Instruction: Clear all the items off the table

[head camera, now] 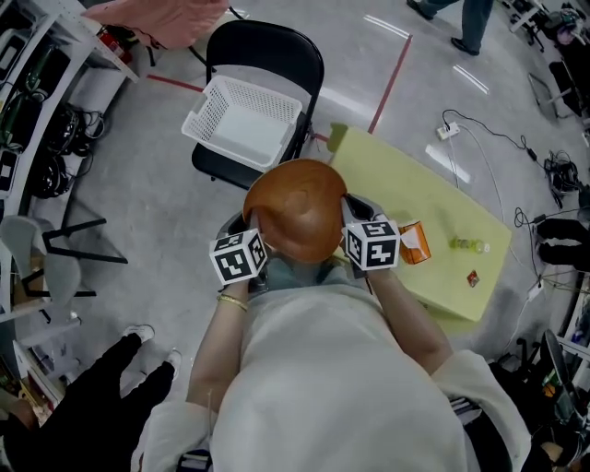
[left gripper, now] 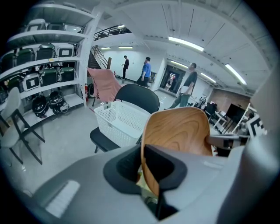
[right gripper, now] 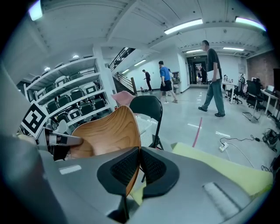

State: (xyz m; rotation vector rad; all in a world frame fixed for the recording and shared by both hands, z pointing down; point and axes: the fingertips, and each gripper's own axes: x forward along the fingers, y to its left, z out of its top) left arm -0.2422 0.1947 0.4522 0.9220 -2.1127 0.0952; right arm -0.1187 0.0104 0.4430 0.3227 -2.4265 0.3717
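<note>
A round wooden bowl [head camera: 295,207] is held up in the air between both grippers, tilted on edge, above the near-left end of the yellow table [head camera: 433,198]. My left gripper [head camera: 251,224] is shut on the bowl's [left gripper: 179,131] left rim; in the left gripper view the pads [left gripper: 131,164] pinch the thin wall. My right gripper [head camera: 355,219] is shut on the opposite rim of the bowl [right gripper: 103,131], whose edge runs between the pads [right gripper: 151,166]. A white perforated basket [head camera: 244,120] sits on a black folding chair [head camera: 272,51] just beyond the bowl.
On the table lie an orange packet [head camera: 414,242], a green item [head camera: 468,245] and a small red item [head camera: 472,278]. Shelving [head camera: 28,83] stands at the left, cables [head camera: 489,138] cross the floor at the right. A person's legs [head camera: 466,23] are at the far end.
</note>
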